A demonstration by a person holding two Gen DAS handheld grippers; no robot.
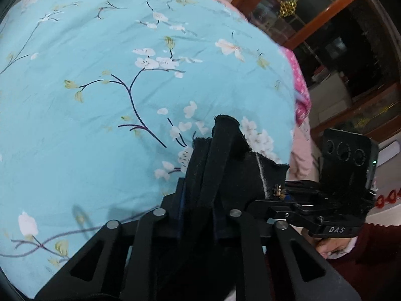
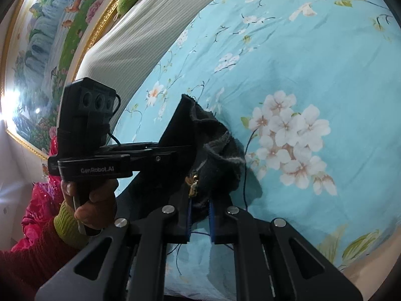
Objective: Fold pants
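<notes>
The left gripper [image 1: 213,195] is clamped on a bunch of the black pants [image 1: 225,155], and the thick cloth stands up between its fingers in several flat layers with rough, fuzzy cut edges. The right gripper [image 2: 200,215] is also closed on the pants [image 2: 213,150], where the fabric looks soft and a little fleecy, grey along a worn hem, with a small brass-coloured zipper pull [image 2: 192,183] hanging just above the blue finger pads [image 2: 189,215]. So the pants are held up in the air between both grippers, above the bed, and each gripper shows in the other camera, just beside the cloth. Under them lies a smooth turquoise bed sheet [image 1: 100,87] of thin cotton, lightly wrinkled, printed with white blossoms and dark thin branches. In the right wrist view a cream ribbed pillow [image 2: 140,32] rests at the head of the bed, and behind it there is a landscape painting [image 2: 42,50] in a gold frame. In the left wrist view pink patterned bedding [image 1: 302,95] hangs at the edge of the bed, near a wooden cabinet [image 1: 313,20] with glass doors.
</notes>
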